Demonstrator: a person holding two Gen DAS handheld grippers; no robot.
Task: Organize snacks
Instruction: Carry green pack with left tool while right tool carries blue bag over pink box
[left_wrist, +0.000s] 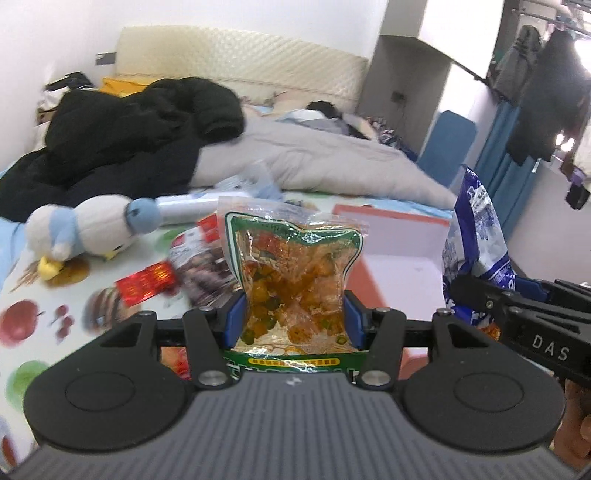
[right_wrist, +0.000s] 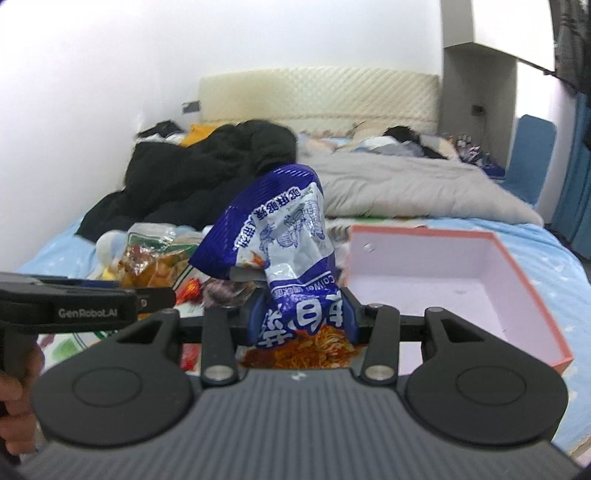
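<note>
Fingers (left_wrist: 239, 314) pinch green packet (left_wrist: 291, 273); blue packet (right_wrist: 284, 236) likewise.

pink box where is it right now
The pink box lies open on the bed, right of centre in the right wrist view, just right of the blue snack bag held by the right gripper, in front of the grey duvet.
</note>
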